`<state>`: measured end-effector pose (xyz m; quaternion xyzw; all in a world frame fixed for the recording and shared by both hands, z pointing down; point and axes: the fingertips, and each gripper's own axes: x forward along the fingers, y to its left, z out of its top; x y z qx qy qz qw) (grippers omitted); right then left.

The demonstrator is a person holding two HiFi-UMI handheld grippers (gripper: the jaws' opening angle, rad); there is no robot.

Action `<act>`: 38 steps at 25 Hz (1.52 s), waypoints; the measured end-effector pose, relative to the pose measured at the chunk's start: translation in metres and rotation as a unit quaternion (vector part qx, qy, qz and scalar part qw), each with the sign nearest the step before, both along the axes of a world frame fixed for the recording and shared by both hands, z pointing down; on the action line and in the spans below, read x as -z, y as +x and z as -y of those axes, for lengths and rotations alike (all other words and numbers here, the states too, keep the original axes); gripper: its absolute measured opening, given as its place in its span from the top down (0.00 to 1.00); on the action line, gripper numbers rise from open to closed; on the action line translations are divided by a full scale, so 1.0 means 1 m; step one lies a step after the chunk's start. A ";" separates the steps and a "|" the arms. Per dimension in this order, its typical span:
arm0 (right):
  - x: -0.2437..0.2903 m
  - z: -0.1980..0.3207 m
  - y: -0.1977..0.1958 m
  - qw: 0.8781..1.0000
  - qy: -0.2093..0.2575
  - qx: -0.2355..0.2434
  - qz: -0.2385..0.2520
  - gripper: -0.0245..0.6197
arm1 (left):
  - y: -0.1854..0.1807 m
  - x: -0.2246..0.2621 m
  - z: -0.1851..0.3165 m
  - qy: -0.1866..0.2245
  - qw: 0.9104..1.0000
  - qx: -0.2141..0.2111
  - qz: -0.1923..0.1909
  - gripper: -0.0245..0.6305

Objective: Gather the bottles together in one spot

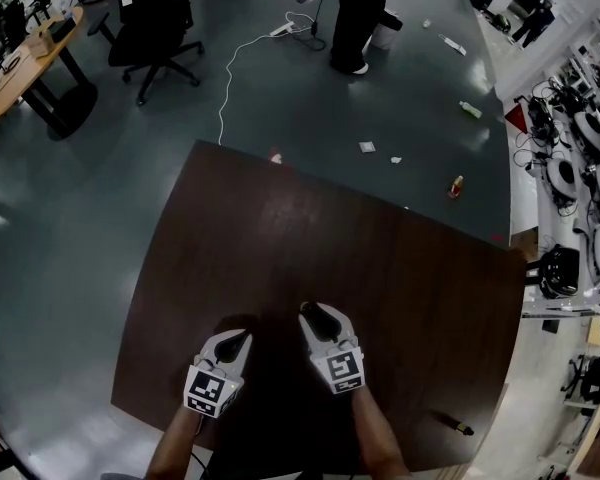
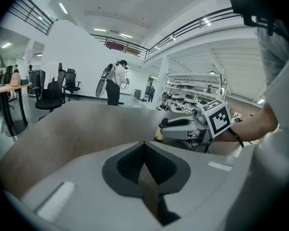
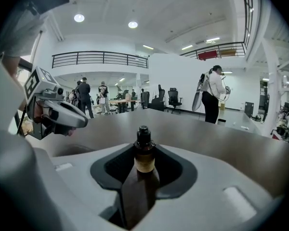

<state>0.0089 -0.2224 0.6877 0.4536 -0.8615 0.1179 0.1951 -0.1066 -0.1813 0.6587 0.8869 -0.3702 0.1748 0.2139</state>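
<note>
right gripper (image 3: 144, 147) jaws pinch the upright bottle (image 3: 144, 166) between them.

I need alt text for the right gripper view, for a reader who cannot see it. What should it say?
The right gripper is closed on a dark bottle whose black cap points forward over a brown table. The left gripper is at the left, and a person stands beyond the table.

Ahead of left claw (image 1: 233, 344) and right claw (image 1: 320, 317) the tabletop (image 1: 380, 253) lies open; one small dark bottle (image 1: 457, 427) lies near its right edge.
</note>
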 end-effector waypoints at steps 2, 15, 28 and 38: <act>0.000 0.001 0.001 1.000 0.000 -0.004 0.001 0.76 | -0.001 0.003 0.001 0.004 1.000 0.001 0.000 0.96; 0.030 -0.005 0.021 0.999 0.015 -0.030 0.008 0.76 | 0.001 0.027 -0.003 0.024 1.000 -0.007 -0.003 0.96; 0.088 -0.041 0.051 0.996 0.051 -0.071 0.005 0.76 | 0.010 0.084 -0.020 0.068 0.997 -0.020 -0.009 0.96; 0.119 -0.088 0.070 0.991 0.070 -0.117 0.004 0.76 | 0.015 0.107 -0.053 0.094 0.994 -0.044 -0.023 0.96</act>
